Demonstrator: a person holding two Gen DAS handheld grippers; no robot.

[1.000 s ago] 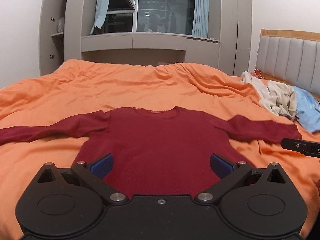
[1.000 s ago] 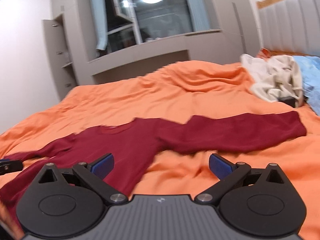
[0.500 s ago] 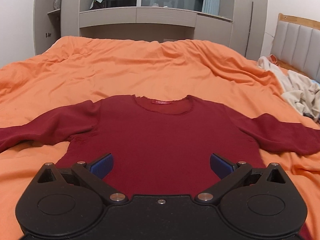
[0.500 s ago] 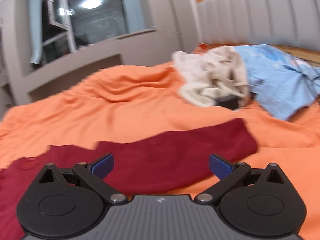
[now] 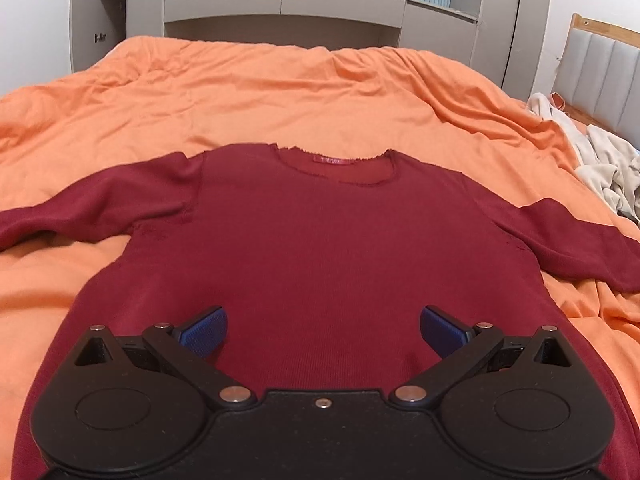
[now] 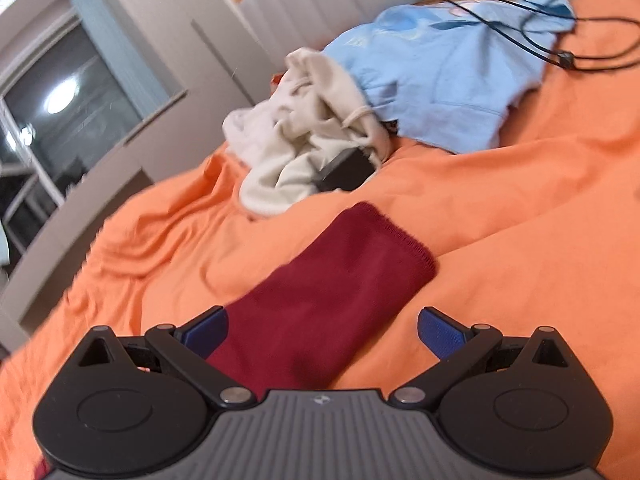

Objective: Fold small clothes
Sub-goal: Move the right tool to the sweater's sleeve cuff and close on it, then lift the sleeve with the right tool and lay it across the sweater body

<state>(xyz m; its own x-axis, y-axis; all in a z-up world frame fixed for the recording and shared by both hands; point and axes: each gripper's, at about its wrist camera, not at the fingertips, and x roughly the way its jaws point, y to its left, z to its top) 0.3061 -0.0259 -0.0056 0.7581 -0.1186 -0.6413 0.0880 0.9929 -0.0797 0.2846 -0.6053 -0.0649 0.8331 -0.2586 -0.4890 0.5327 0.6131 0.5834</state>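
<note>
One garment mattered here: a dark red long-sleeved top (image 5: 320, 248) lay flat, front up, on the orange duvet (image 5: 280, 92), filling the middle of the left wrist view with its neckline toward the top of the frame and its hem running under the tool at the bottom. Both sleeves stretched outward, one to the left edge of that frame, one to the right edge.

The relation the next move seemed to turn on was in the right wrist view. There the sleeve (image 6: 320, 300) ran as a long band from the lower centre of the frame up toward the right, ending in its cuff (image 6: 400, 236) just right of centre. Its long axis lay nearly along the line of the fingers, tilted a little to the right, so the cuff sat ahead of the right gripper (image 6: 322, 332) and this hand was judged the nearer one for folding it inward.

The right gripper hovered low over the sleeve, jaws spread wide and holding nothing; the frame was rolled, suggesting a tilted wrist. The left gripper (image 5: 322, 332) pointed up the body of the top near the hem, its jaws likewise spread wide and empty.

Beyond the cuff, in the upper half of the frame, sat a cream garment (image 6: 304, 136) and a light blue garment (image 6: 448, 76).
</note>
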